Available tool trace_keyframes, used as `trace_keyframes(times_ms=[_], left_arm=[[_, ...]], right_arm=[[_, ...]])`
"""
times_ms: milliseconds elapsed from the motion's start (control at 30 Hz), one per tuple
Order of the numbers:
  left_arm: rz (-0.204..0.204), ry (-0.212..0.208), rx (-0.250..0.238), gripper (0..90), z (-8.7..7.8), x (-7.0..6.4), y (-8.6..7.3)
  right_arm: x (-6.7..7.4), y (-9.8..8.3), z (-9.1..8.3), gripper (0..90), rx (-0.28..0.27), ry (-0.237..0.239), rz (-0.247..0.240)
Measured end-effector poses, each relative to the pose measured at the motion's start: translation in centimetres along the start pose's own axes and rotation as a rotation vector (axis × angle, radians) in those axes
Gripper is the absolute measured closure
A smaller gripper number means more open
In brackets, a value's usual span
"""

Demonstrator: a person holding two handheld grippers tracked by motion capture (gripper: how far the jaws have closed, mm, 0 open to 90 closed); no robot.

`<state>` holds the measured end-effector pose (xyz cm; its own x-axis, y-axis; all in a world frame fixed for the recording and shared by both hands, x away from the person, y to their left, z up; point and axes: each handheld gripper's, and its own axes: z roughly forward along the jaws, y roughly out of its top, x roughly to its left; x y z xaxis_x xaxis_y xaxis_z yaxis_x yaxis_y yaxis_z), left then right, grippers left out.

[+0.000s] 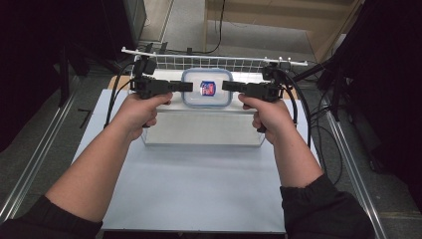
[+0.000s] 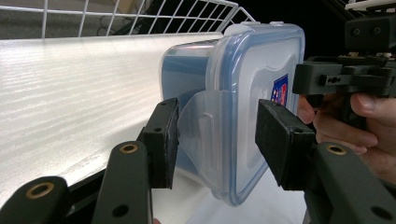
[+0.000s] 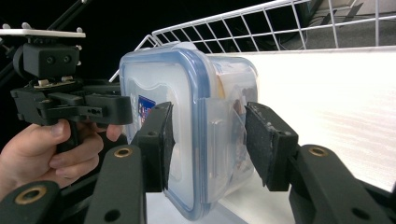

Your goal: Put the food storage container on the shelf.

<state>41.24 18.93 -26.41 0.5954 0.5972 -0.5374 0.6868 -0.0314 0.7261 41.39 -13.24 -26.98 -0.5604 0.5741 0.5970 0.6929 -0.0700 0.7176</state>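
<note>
**A:** What sits at the centre?

**B:** A clear rectangular plastic food container with a blue-rimmed snap-on lid [image 1: 207,88], on a raised white platform [image 1: 199,127] atop the pale blue desk [image 1: 199,194]. A red-and-blue label [image 1: 207,88] marks the lid's middle. A white wire rack [image 1: 214,62] stands just behind the container.

**A:** And the grippers?

**B:** The black left gripper [image 1: 185,86] comes at the container's left edge, the black right gripper [image 1: 229,85] at its right edge, each held in a bare hand, left hand [image 1: 139,112] and right hand [image 1: 268,117].

**A:** How do the jaws stand?

**B:** In the left gripper view, the left gripper [image 2: 217,135] has its jaws apart, one on either side of the container's [image 2: 233,107] clear side latch [image 2: 203,135]; one pad lies close against the latch, the other stands clear of the lid. In the right gripper view, the right gripper [image 3: 210,140] likewise straddles the opposite latch [image 3: 219,135] of the container [image 3: 187,121], jaws parted, gaps on both sides. Neither is closed on it.

**A:** Anything inside?

**B:** Something shows through the wall, too blurred to identify.
</note>
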Motion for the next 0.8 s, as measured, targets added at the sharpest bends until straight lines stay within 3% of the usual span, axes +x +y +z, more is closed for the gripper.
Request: trace_keyframes(times_ms=[300, 533, 800], left_arm=[[-0.054, 0.002, -0.03, 51.0, 0.6, 0.7, 0.3], [-0.047, 0.048, -0.059, 45.1, 1.2, 0.7, 0.2], [-0.05, 0.059, -0.058, 42.3, 1.6, 0.8, 0.3]], right_arm=[[-0.8, 0.1, 0.8, 50.8, -0.005, -0.024, 0.037], [-1.0, 0.1, 1.6, 48.5, -0.011, -0.036, 0.055], [-1.3, 0.4, 1.9, 45.2, -0.02, -0.058, 0.055]])
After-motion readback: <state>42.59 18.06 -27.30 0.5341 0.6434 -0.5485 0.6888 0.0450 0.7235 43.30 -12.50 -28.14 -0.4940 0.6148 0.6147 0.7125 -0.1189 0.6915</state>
